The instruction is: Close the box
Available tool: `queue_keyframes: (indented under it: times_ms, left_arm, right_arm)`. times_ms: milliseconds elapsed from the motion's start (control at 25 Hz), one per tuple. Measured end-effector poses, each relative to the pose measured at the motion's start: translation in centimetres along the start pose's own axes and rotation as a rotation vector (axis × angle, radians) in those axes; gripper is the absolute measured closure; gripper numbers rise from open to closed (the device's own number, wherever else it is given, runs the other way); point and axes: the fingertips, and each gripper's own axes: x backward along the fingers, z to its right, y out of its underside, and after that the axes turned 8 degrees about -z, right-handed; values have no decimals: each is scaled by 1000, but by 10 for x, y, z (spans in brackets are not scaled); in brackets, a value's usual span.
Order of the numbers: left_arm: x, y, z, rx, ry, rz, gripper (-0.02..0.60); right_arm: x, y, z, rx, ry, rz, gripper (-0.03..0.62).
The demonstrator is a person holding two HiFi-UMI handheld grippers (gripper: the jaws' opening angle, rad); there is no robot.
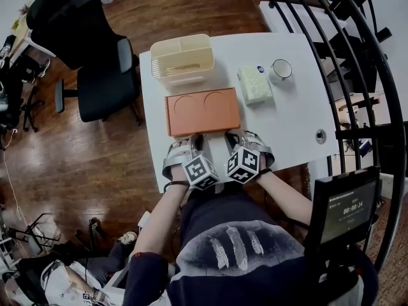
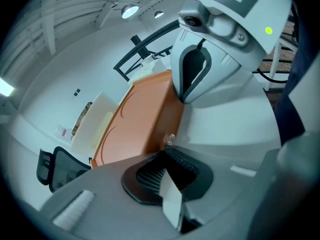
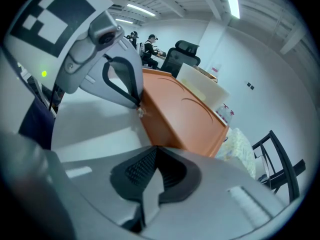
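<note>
The orange box (image 1: 202, 111) lies flat in the middle of the white table (image 1: 290, 129), its lid down and two circles pressed into the top. Both grippers rest side by side at the table's near edge, pointing at the box's front side. My left gripper (image 1: 195, 139) sits by the front left part and is shut with nothing in it. My right gripper (image 1: 232, 137) is at the front right part, also shut and empty. In the left gripper view the box (image 2: 142, 116) runs away from the jaws (image 2: 167, 156). In the right gripper view the box (image 3: 182, 116) lies just beyond the jaws (image 3: 155, 159).
A cream slotted basket (image 1: 182, 59) stands right behind the box. A patterned tissue pack (image 1: 255, 85) and a white mug (image 1: 280, 70) sit at the back right. A black office chair (image 1: 89, 50) stands left of the table, black metal railing (image 1: 344, 50) to the right.
</note>
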Motion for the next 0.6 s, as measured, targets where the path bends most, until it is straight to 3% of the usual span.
queue_keyframes:
  times_ms: [400, 600]
  left_arm:
    - [2, 3, -1, 59, 46, 8, 568]
    - [35, 3, 15, 172, 204, 86, 568]
  right_arm:
    - [-1, 7, 2, -19, -39, -26, 591]
    - [36, 0, 2, -82, -154, 45, 591]
